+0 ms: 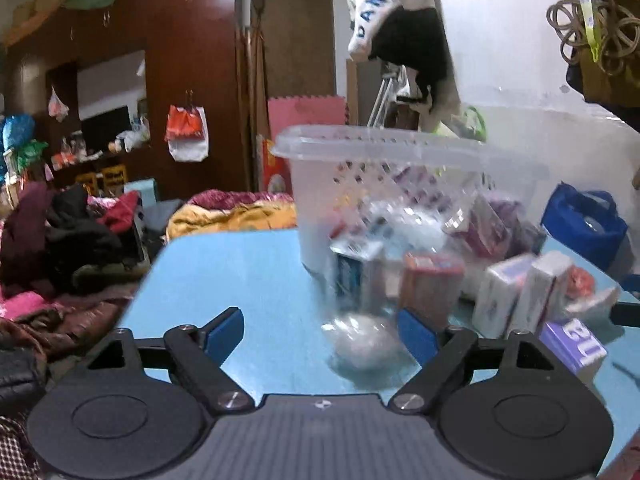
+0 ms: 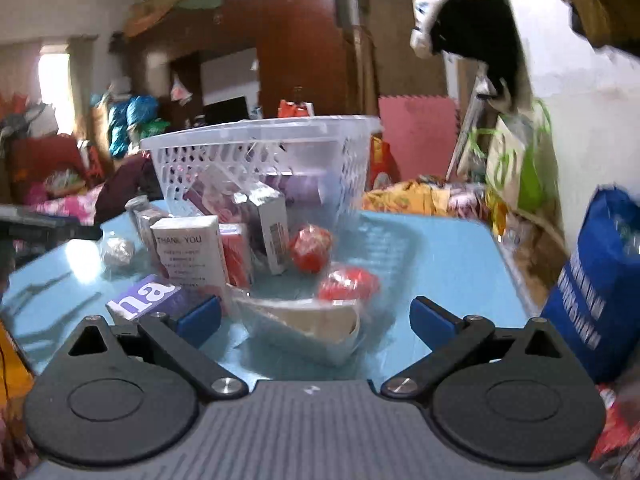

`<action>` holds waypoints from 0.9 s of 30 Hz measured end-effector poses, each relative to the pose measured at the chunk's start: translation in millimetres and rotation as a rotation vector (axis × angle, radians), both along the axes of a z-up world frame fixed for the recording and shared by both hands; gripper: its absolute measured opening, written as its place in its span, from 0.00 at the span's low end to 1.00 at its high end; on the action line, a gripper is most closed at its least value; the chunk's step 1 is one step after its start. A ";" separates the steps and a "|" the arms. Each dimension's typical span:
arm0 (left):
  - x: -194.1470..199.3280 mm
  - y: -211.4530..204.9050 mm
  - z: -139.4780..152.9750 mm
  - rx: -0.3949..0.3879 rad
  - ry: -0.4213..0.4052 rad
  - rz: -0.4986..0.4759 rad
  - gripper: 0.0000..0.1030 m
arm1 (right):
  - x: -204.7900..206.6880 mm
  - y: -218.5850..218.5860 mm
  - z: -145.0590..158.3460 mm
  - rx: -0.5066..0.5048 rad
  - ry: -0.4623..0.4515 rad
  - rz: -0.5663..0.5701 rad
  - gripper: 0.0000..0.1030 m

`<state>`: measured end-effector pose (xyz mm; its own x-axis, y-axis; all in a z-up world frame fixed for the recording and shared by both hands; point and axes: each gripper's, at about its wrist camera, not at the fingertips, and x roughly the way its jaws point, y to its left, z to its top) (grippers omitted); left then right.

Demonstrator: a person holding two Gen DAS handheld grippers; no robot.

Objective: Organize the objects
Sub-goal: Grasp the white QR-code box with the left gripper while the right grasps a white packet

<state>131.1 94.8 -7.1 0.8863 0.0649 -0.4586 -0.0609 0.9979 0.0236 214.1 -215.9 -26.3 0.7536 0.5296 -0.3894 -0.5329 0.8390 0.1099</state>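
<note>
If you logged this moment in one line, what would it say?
left gripper: jaws open, empty | right gripper: jaws open, empty | basket: partly filled | boxes, wrapped balls loose on blue table

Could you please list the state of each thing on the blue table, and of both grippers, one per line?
left gripper: open, nothing gripped.
right gripper: open wide, nothing gripped.
basket: upright on the table, boxes already inside.
"THANK YOU" box: standing upright, outside the basket.
purple box: lying flat.
silver foil ball: loose on the table.
bagged cup: lying on its side.
</note>
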 end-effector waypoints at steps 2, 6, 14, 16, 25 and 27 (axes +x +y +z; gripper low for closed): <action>-5.4 -7.1 -2.8 -0.001 -0.008 -0.021 0.85 | 2.0 0.3 -5.3 0.026 0.029 -0.004 1.00; -3.1 -25.0 -0.9 0.039 -0.022 -0.028 0.85 | 0.0 3.6 -14.2 0.019 0.072 -0.007 1.00; 15.0 -13.3 5.2 -0.002 -0.026 0.039 0.85 | -6.4 8.3 -12.6 -0.050 0.035 -0.022 0.96; 21.3 -1.7 9.3 -0.038 -0.029 0.067 0.84 | -6.0 8.4 -14.9 -0.052 0.044 -0.013 0.84; 42.1 -7.8 3.8 0.031 0.016 0.046 0.82 | -7.4 9.7 -16.0 -0.074 0.063 0.016 0.75; 48.9 -7.6 2.1 0.032 0.031 0.056 0.82 | -7.3 9.2 -14.8 -0.071 0.063 0.018 0.76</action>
